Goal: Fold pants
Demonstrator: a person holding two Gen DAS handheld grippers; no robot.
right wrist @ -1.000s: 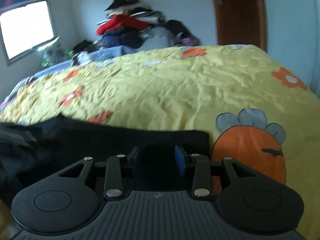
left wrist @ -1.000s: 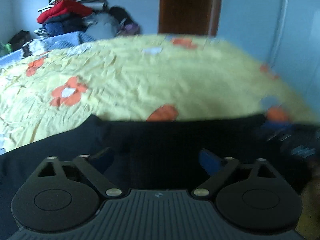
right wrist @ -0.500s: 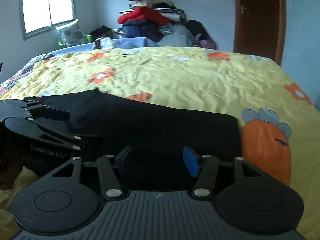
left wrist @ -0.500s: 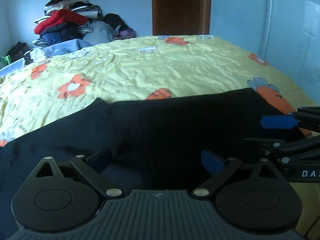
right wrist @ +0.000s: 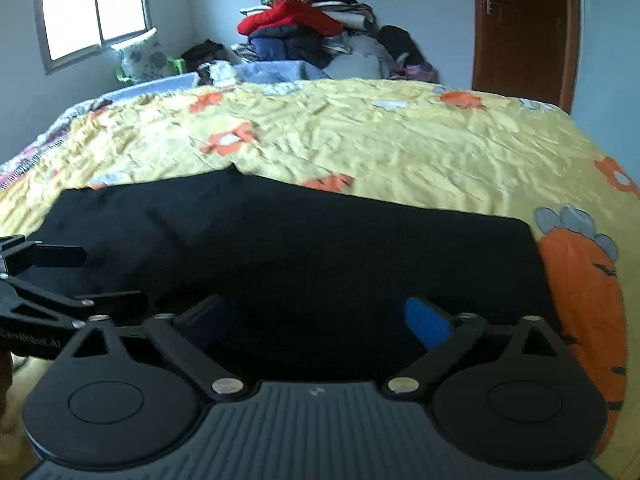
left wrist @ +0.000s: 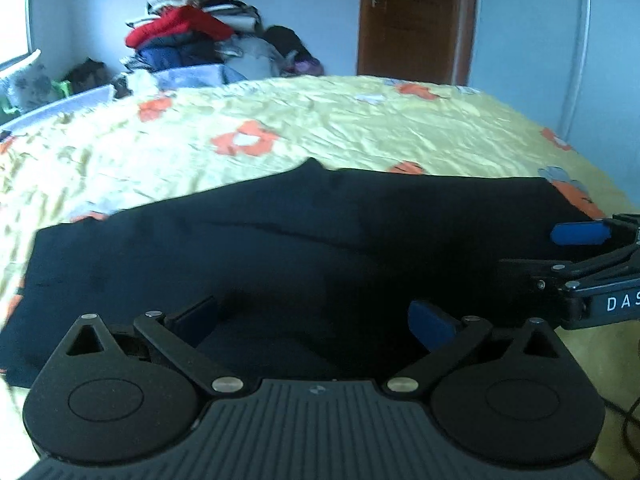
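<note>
white letters "das", cut off by the picture's edge, are read on the body of the right gripper in the left wrist view. faint lettering on the left gripper in the right wrist view is too dim to be read.

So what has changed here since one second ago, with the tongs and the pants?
The right tongs were nearly closed on the near edge of the pants and are now opening wide, with no cloth pinched. The left tongs are opening a little further too, nothing held. Both have pulled back, so more of the pants shows. The pants stay flat on the bed; the clothes pile is unchanged.
</note>
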